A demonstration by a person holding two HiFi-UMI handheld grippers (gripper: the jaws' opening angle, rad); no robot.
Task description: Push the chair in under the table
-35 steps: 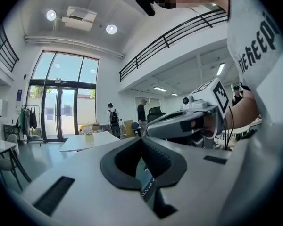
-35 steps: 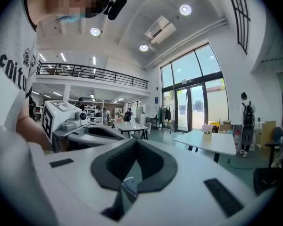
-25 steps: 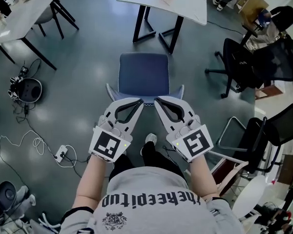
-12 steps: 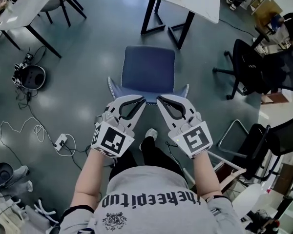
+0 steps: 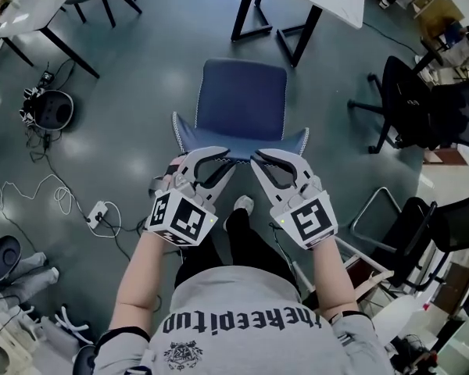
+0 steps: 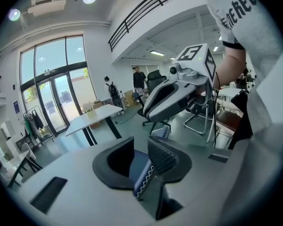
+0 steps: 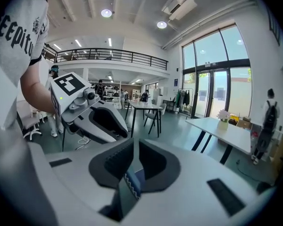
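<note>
Because the chair [image 5: 242, 100] has to be shoved from behind, the person stands at its near side with both tools at the top edge of the backrest [image 6: 142, 173], one to each side of its middle. The left tool [image 5: 223, 162] points forward and downward with its jaws opening. In the left gripper view the blue, zigzag-stitched rim of the backrest sits in the gap between them, and the pads stand apart without seeming to clamp it. Just right of it, the right tool [image 5: 257, 161] mirrors that pose, its jaws also opening, though by a narrower gap. The right gripper view shows the same stitched rim slotted between them, again with no clear squeeze. Straddling the rim this way would, I judge, steady both hands so the push runs straight rather than swinging the chair aside. The chair stands on the floor, its seat's far edge just short of the black legs of the white counter [image 5: 340, 0], which lies far and slightly right; the seat is not yet under it. Well off to the right stands a black office chair [image 5: 406, 100].
</note>
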